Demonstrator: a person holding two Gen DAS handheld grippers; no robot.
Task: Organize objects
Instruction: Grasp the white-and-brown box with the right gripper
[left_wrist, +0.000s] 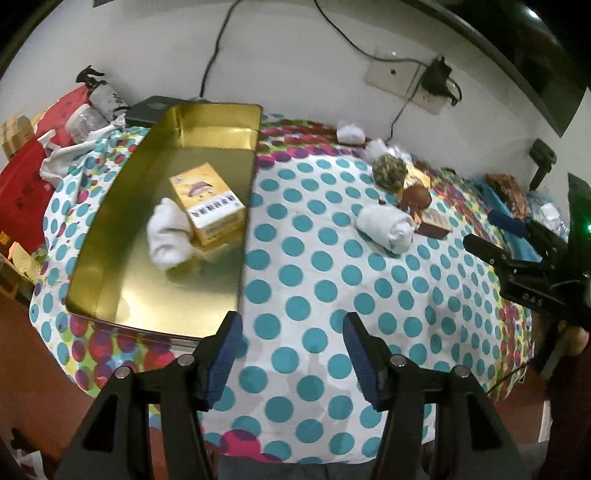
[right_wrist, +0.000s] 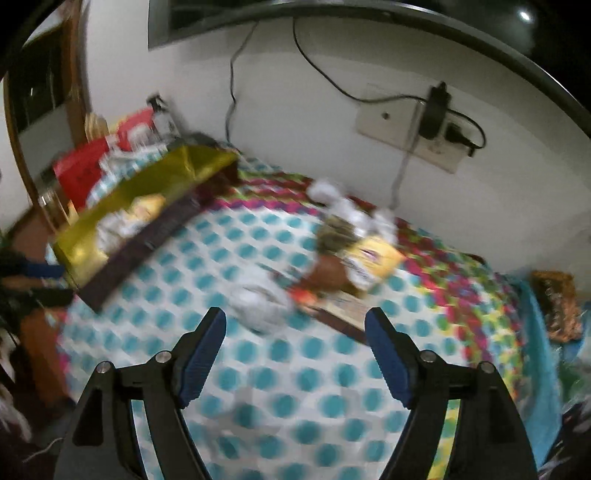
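Setting: A tabletop (left_wrist: 332, 258) under a cloth of teal dots stood against a white wall; a socket plate (left_wrist: 402, 79) with a black plug hung at 1 o'clock in the left wrist view.

Tin: An open gold tin (left_wrist: 122, 266) lay on the cloth at 10 o'clock in the left wrist view, its long side running toward the wall.

In the tin: A yellow box (left_wrist: 210, 201) lay flat near the middle, and a white sock roll (left_wrist: 168, 232) touched its near left side.

Left on the cloth: A second sock roll (left_wrist: 386, 227) rested at 2 o'clock, well apart from the tin. Just behind it sat a brown figure (left_wrist: 417, 197), a speckled ball (left_wrist: 389, 171) and a flat dark box (left_wrist: 436, 227), close together.

Left hand-held gripper (left_wrist: 291, 354): Its blue-padded jaws stood apart with nothing between them, above bare cloth beside the tin's near right corner.

Right hand-held gripper (right_wrist: 295, 343): Its jaws were spread wide and empty, above the cloth just short of the sock roll (right_wrist: 260, 301). In the left wrist view it showed at 3 o'clock (left_wrist: 517, 251).

Right wrist view: Blurred. The tin (right_wrist: 88, 236) appeared at 10 o'clock and the pile of loose things at 1 o'clock, with a yellow packet (right_wrist: 373, 262) among them; finer detail could not be told.

Edges: Red bags (left_wrist: 26, 177) and clutter lay past the tabletop at 9 o'clock in the left wrist view.
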